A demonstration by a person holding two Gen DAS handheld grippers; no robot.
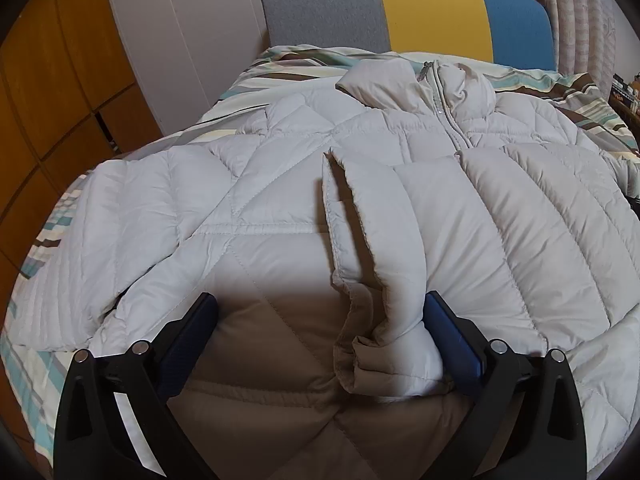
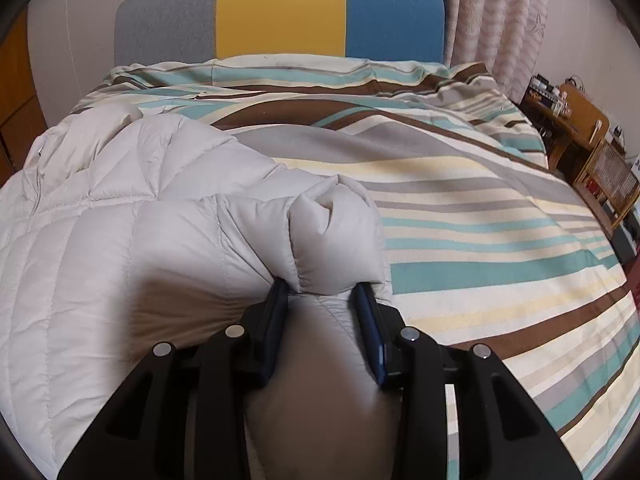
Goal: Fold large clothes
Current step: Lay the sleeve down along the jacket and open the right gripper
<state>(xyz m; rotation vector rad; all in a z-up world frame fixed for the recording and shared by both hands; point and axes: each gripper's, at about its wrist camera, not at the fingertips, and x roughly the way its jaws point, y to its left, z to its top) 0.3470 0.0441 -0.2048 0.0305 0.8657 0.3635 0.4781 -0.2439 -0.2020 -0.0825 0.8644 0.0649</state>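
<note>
A pale quilted puffer jacket (image 1: 280, 184) is lying spread on the bed, over a striped bedcover (image 2: 480, 208), with its collar and zip (image 1: 444, 108) pointing toward the grey, yellow and blue headboard (image 1: 432, 20). Taking the headboard as the landmark, the jacket is covering the bed's left half as the right wrist view shows it, while the whole stretch of bedcover to the right of the jacket, from the headboard down to the near edge, is lying bare and giving open room for moving.

The left tool (image 1: 320, 328) is hovering over the jacket's lower body, at the end far from the headboard, with its jaws standing wide; a folded-over sleeve cuff (image 1: 384, 272) is lying between them, touching the right pad, and the left pad is standing apart from the fabric.

The right tool (image 2: 322, 300) is pinching a bunched fold of the jacket's right edge (image 2: 336, 236), its jaws narrow and both pads pressing into the padding, with the fabric bulging out beyond the tips toward the headboard.

Beyond the bedcover's right edge, wooden furniture (image 2: 580, 140) is standing close to the bed, and a curtain (image 2: 480, 20) is hanging just right of the headboard. A white wall and orange cabinet doors (image 1: 48, 80) are closing the side left of the headboard
</note>
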